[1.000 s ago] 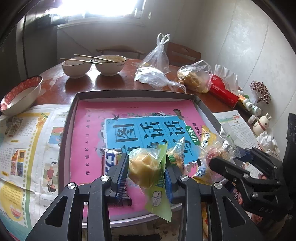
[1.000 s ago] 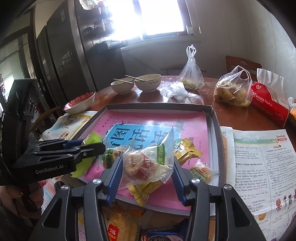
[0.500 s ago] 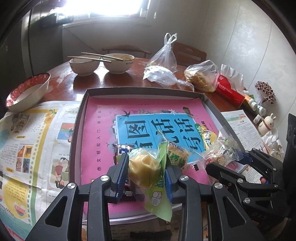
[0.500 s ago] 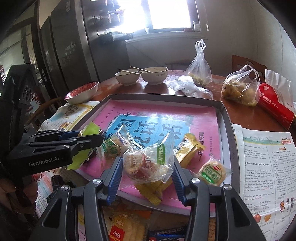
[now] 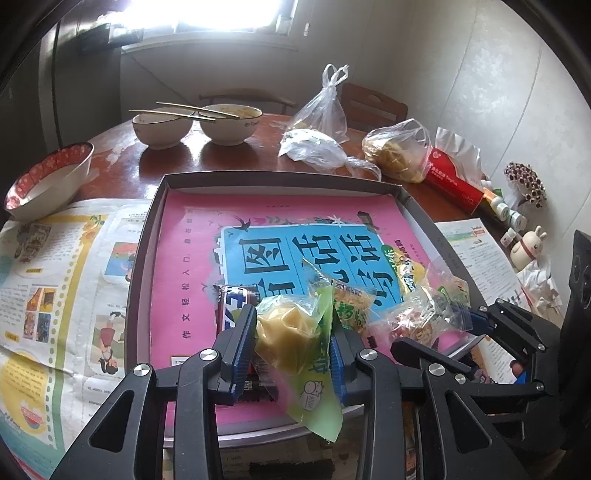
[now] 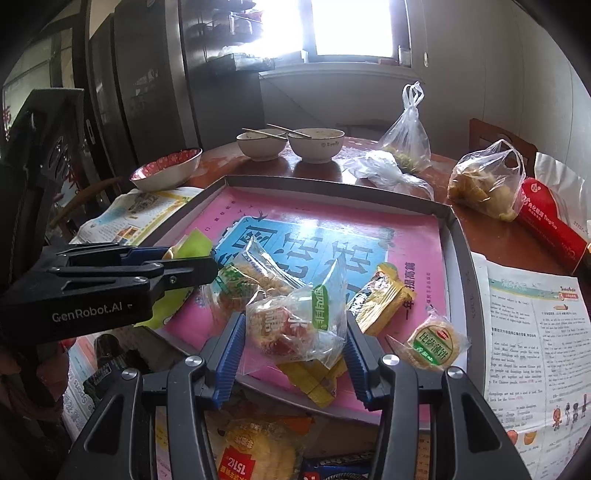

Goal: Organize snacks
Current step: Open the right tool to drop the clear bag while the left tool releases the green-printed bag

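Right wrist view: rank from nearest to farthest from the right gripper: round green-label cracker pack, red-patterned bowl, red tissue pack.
1. Round green-label cracker pack, just right of the right gripper, in the tray.
2. Red-patterned bowl, far left.
3. Red tissue pack, far right; close call with the bowl.

Bright window (image 6: 351,26) (glaring), pale walls (image 5: 480,92)

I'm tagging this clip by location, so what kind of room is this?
Most likely a home dining area: a round brown wooden table carries two white ceramic bowls with chopsticks, beside a tall dark steel refrigerator.
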